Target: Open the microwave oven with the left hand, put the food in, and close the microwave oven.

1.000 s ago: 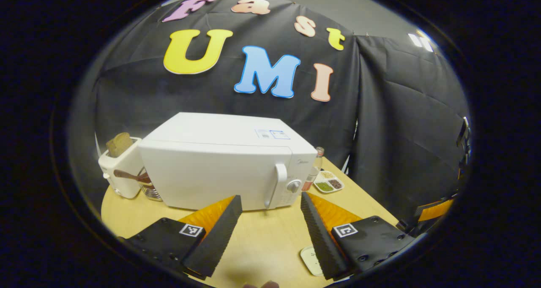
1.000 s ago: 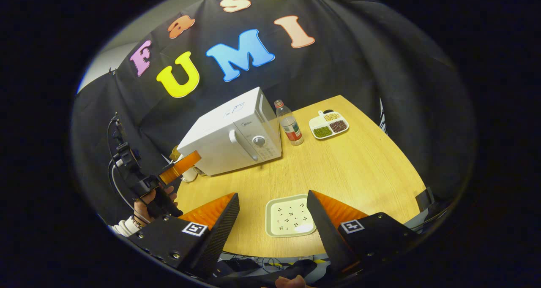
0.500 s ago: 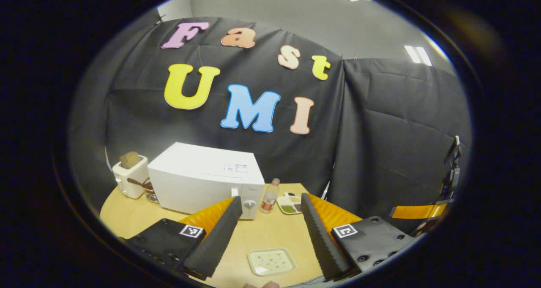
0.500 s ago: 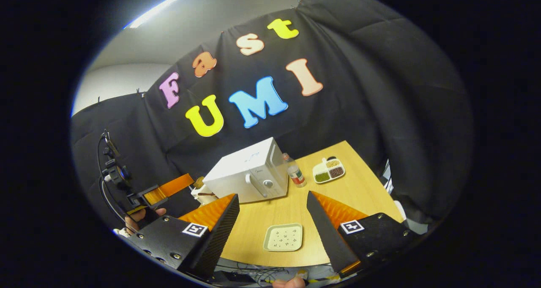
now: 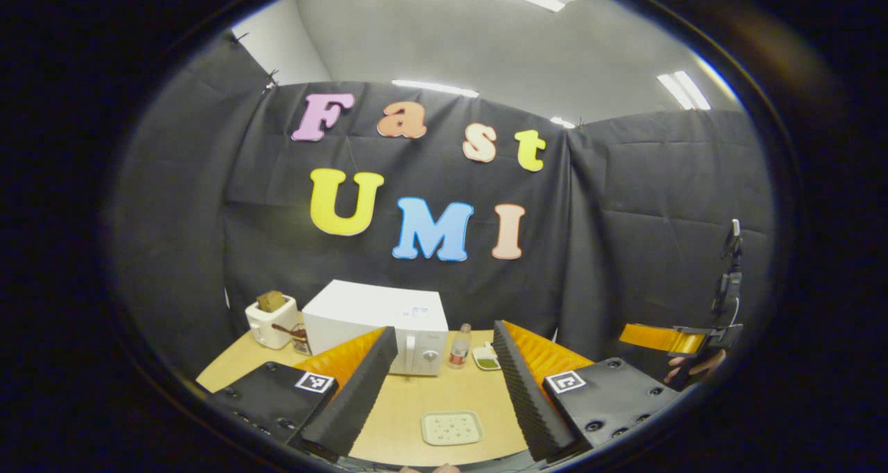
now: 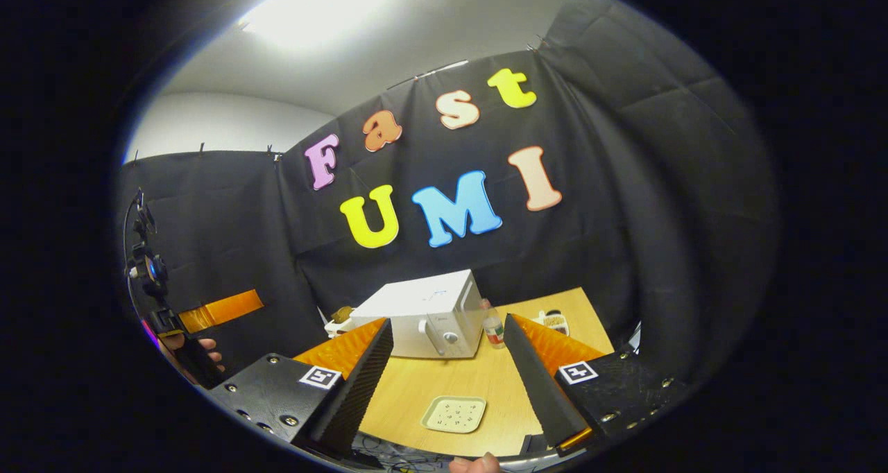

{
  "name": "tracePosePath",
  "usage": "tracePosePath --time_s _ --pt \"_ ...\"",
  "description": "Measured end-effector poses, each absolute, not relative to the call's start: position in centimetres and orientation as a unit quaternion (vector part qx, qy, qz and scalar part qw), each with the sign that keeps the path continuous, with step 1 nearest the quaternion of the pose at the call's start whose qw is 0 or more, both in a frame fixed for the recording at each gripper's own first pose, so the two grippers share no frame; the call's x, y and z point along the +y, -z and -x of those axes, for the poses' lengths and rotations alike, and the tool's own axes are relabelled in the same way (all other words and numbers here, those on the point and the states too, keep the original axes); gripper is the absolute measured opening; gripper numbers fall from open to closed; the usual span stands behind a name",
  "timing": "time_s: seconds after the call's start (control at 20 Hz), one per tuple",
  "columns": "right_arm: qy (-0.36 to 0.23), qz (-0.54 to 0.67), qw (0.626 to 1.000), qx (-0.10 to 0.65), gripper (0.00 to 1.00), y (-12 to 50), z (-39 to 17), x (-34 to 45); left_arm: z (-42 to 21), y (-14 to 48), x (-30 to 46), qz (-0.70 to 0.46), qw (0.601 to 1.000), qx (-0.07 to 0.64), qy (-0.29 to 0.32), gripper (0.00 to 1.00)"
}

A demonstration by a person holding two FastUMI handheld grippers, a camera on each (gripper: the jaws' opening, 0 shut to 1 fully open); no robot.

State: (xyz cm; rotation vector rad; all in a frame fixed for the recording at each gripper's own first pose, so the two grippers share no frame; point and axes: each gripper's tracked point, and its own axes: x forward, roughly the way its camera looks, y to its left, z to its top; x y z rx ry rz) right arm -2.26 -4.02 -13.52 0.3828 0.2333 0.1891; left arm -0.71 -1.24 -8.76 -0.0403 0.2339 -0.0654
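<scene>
Bare table (image 5: 416, 397) lies between plate (image 5: 452, 428) and microwave (image 5: 374, 324).

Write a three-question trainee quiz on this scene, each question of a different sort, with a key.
1. True or false: the microwave door is shut.
2. Multiple choice: what stands just beside the microwave's control-panel side, as seen in the left gripper view? A) the bottle B) the toaster C) the green plate
3. Fill in: both the left gripper and the right gripper have their jaws ____ and hold nothing.

Key: 1 true; the door lies flush, handle untouched. 2 A; the toaster is on the other side, and the plate lies nearer the table's front edge. 3 open.
</scene>
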Motion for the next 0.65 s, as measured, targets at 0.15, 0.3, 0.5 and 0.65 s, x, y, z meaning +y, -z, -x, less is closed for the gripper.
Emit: tracePosePath --time_s 0.15,0.3,0.5,0.65 --pt "-0.084 -0.163 0.980 0.078 0.98 10.0 1.3 -2.9 0.7 7.9 -0.9 0.021 0.993 0.111 0.041 0.92" --pt "-0.061 -0.134 0.986 0.083 0.98 9.3 0.8 -2.5 -0.4 8.1 -0.5 0.033 0.991 0.113 0.063 0.92" --pt "-0.016 -0.114 0.990 0.082 0.98 9.0 0.7 -2.4 -3.0 10.0 -0.4 0.055 0.986 0.127 0.095 0.95" --pt "-0.001 -0.113 0.989 0.090 0.98 8.9 0.9 -2.0 -4.3 11.0 -1.4 0.084 0.980 0.133 0.121 0.95"
